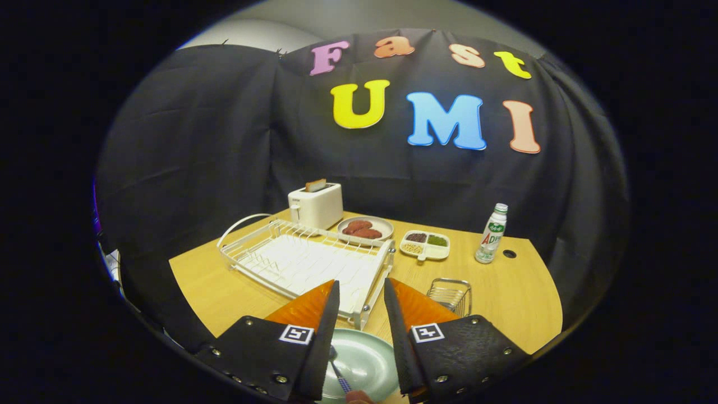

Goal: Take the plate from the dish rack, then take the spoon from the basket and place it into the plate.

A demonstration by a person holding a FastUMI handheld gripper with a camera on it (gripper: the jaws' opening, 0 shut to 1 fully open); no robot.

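Tool (362, 292) hung with fingers parted and empty above the wooden worktop (516, 292).
Black cloth walled the booth; the plate (364, 362) lay between the fingers at 6 o'clock, spoon (338, 373) in it, dish rack (303, 261) at 11, basket (450, 294) at 2.

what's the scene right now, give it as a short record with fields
gripper: fingers apart, above the plate, pressing on nothing
plate: pale green, on the table below and between the fingers, just in front of the dish rack
spoon: lying in the plate
dish rack: white wire, holding no dishes, just beyond the fingertips
basket: small wire, beside the rack
table: wooden
behind rack: toaster, plate of food, divided snack dish, bottle
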